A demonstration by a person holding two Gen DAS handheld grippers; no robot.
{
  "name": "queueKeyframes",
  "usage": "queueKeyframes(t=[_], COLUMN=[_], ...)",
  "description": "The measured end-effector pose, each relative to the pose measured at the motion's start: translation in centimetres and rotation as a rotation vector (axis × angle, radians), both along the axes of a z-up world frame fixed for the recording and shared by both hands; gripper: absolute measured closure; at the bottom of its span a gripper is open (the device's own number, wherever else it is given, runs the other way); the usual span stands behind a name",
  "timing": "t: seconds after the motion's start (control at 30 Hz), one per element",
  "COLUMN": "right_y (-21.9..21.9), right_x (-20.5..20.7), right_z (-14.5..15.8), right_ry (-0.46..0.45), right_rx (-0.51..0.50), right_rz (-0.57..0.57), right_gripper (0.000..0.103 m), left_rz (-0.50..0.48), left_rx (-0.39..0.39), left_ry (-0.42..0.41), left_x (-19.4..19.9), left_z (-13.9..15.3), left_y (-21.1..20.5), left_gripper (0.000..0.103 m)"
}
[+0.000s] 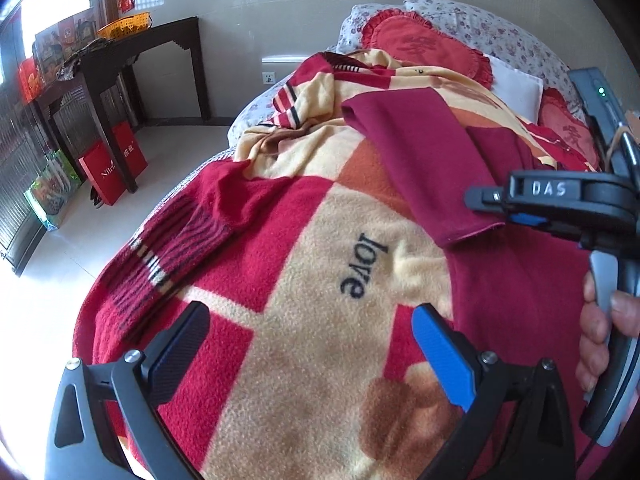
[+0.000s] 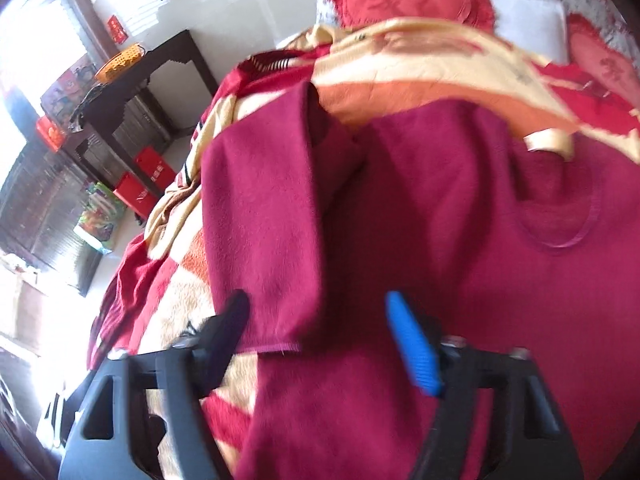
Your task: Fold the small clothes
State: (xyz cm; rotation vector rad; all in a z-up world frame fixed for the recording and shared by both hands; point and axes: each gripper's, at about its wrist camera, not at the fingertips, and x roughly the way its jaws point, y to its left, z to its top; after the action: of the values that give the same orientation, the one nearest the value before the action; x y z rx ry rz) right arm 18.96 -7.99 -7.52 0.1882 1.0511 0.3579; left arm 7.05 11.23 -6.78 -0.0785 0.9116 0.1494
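Both jaws spread wide, gripping nothing: left gripper [image 1: 310, 350] over bare blanket [image 1: 280, 264], right gripper [image 2: 320, 336] straddling folded sleeve [image 2: 264, 224] of maroon shirt [image 2: 460, 240]; risk of pinching blanket with sleeve hem, dragging both.

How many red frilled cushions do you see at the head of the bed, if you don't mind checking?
2. One red frilled cushion lies at the head of the bed, left of the white pillow; the other lies right of it, partly hidden behind the right gripper. More may be hidden.
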Motion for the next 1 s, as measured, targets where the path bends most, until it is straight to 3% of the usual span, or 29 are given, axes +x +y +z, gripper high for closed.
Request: queueKeyframes(t=[0.03, 0.1, 0.17, 0.3, 0.43, 0.57, 0.7, 0.83, 0.93, 1.0], right_y=[0.2, 0.0, -0.8, -4.8, -11.1, -18.3, -24.4, -28.3, -30.6, -30.7], right_x=[0.5, 0.6, -0.3, -3.2, -6.2, -7.7, -8.2, -6.7, -5.5, -5.6], right_z=[-0.6, -0.7, 0.9, 6.1, 11.9, 14.4, 13.5, 9.8, 6.6, 6.2], right_ry=[0.031, 0.046, -0.008, -0.1, -0.23, -0.256, -0.206, -0.139, -0.029, -0.024], right_rx=[0.043, 0.091, 0.108, 0.171, 0.124, 0.054, -0.048, -0.209, -0.215, -0.13], right_rz=[0.021, 0.034, 0.047, 0.065, 0.017, -0.105, -0.233, -0.337, -0.409, -0.401], right_gripper=[0.103, 0.103, 0.103, 0.103, 0.103, 0.103, 0.103, 0.103, 0.103, 0.103], left_rz=[0.0, -0.003, -0.004, -0.013, -0.036, -0.067, -0.103, -0.115, -0.111, -0.102], left_rx=[0.0, -0.003, -0.006, -0.011, -0.008, 0.0, 0.045, 0.061, 0.054, 0.058], left_ry=[0.0, -0.004, -0.009, -0.02, -0.032, -0.031, -0.019, 0.015, 0.021, 0.002], left_x=[0.1, 0.3, 0.4, 0.5, 0.5, 0.9, 1.6, 3.2, 4.1, 4.5], left_z=[0.0, 0.1, 0.3, 0.8, 1.2, 1.0, 0.3, -0.8, -0.9, -0.6], left_y=[0.0, 0.0, -0.1, -0.7, -2.2, -4.2, -6.7, -8.2, -8.4, -8.3], left_gripper=[0.0, 0.0, 0.0, 0.0, 0.0, 0.0, 0.0, 0.0, 0.0, 0.0])
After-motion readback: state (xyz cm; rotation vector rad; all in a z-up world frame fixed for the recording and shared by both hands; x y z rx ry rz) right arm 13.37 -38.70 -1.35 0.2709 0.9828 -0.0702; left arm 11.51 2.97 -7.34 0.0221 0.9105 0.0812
